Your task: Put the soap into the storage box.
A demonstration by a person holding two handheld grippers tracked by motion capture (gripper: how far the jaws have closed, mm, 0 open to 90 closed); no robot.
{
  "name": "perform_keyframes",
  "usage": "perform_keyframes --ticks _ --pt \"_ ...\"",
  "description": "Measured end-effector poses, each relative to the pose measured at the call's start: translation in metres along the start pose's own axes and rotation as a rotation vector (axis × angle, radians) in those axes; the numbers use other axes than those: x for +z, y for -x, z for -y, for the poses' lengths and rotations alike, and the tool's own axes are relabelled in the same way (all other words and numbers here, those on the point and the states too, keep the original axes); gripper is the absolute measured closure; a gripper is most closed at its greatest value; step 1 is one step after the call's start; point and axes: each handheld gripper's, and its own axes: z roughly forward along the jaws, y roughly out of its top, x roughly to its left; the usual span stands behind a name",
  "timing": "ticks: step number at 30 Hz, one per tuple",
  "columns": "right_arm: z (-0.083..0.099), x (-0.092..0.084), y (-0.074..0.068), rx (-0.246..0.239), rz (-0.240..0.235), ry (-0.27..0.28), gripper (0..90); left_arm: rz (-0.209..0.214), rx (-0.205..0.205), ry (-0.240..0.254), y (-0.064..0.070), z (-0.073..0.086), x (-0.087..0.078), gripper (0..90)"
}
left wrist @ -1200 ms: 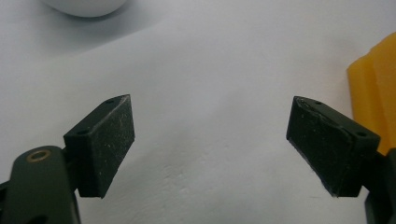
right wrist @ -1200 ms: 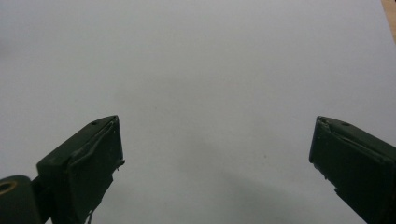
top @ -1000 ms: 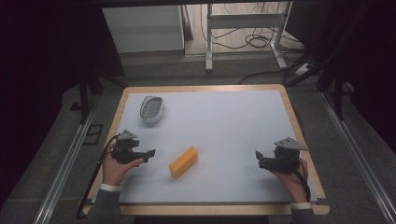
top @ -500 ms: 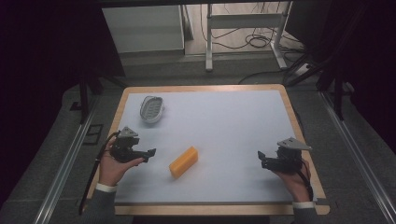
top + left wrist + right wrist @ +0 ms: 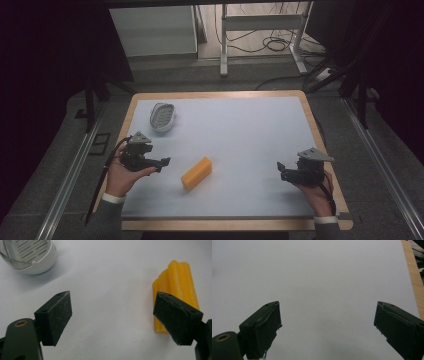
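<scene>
From the high view, my left gripper (image 5: 161,163) sits near the yellow block (image 5: 196,173), which lies on the white table (image 5: 250,135); my right gripper (image 5: 282,168) is well apart. In my left gripper view, my 2 jaws gape wide, the yellow block (image 5: 176,287) just behind one jaw, a white slotted dish (image 5: 30,255) beyond. In my right gripper view, my jaws spread wide over bare table.

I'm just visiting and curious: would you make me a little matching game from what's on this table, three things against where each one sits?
Things:
1. yellow block
2. white slotted dish
3. right gripper

Places:
A. far left of the table, near its back edge
B. near the table's right edge, jaws open over bare surface
C. just ahead of the left gripper

Pairs: 1-C, 2-A, 3-B
</scene>
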Motion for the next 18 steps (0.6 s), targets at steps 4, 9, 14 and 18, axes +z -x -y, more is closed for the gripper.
perform_keyframes --ticks 4,9,14,18 --pt "0.0 0.001 0.0 -0.002 0.004 -0.003 7.3 0.008 0.015 -0.002 0.004 -0.004 -0.002 16.0" --pt "0.001 0.001 0.001 0.0 0.008 -0.007 7.3 0.018 0.032 -0.004 0.01 -0.008 -0.003 15.9" --pt "0.001 0.001 0.001 -0.002 0.013 -0.005 7.3 0.012 0.07 -0.02 0.019 -0.019 -0.004 15.8" --pt "0.001 0.001 0.0 -0.004 0.016 -0.005 7.4 0.021 0.092 -0.032 0.028 -0.028 -0.002 15.7"
